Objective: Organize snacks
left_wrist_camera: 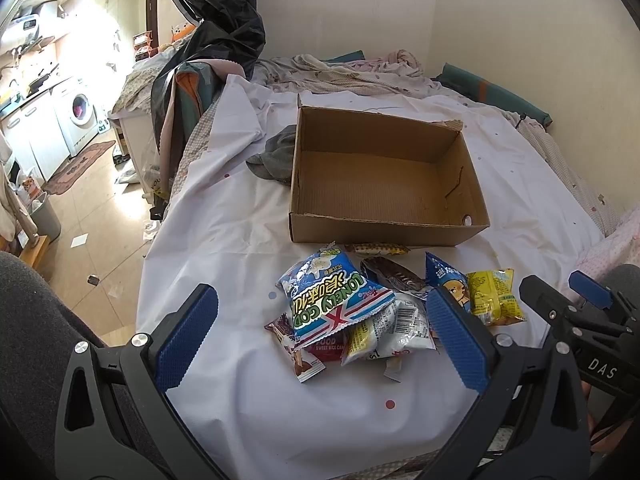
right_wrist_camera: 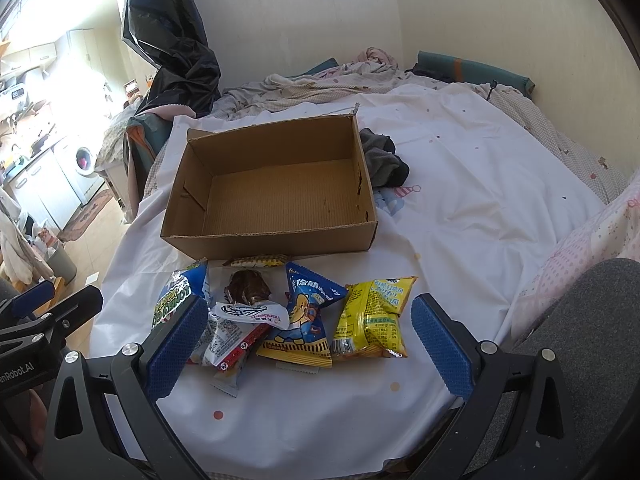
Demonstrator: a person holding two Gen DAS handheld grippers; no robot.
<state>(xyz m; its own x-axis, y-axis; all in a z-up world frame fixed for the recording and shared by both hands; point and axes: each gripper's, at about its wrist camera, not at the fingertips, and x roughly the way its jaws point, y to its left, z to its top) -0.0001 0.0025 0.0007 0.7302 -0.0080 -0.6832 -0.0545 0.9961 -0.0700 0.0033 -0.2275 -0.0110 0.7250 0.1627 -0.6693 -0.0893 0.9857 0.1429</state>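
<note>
An empty cardboard box (left_wrist_camera: 384, 208) (right_wrist_camera: 276, 240) stands on a white sheet. Just in front of it lies a heap of snack packets: a blue Lonely God bag (left_wrist_camera: 334, 300) (right_wrist_camera: 180, 292), a dark chocolate pack (left_wrist_camera: 394, 274) (right_wrist_camera: 246, 286), a white wrapper (right_wrist_camera: 252, 314), a blue bear bag (right_wrist_camera: 306, 320) (left_wrist_camera: 450, 282) and a yellow bag (right_wrist_camera: 374, 320) (left_wrist_camera: 494, 296). My left gripper (left_wrist_camera: 320, 336) hangs open over the near side of the heap, holding nothing. My right gripper (right_wrist_camera: 308, 340) is open too, its fingers on either side of the bear and yellow bags.
A grey cloth (left_wrist_camera: 276, 156) (right_wrist_camera: 382, 158) lies bunched against the box's side. Rumpled bedding (left_wrist_camera: 340, 70) and a black plastic sheet (left_wrist_camera: 216, 20) lie behind. The bed edge drops at left to a tiled floor (left_wrist_camera: 92, 248) with a washing machine (left_wrist_camera: 82, 110). A grey sleeve (right_wrist_camera: 592, 320) is at right.
</note>
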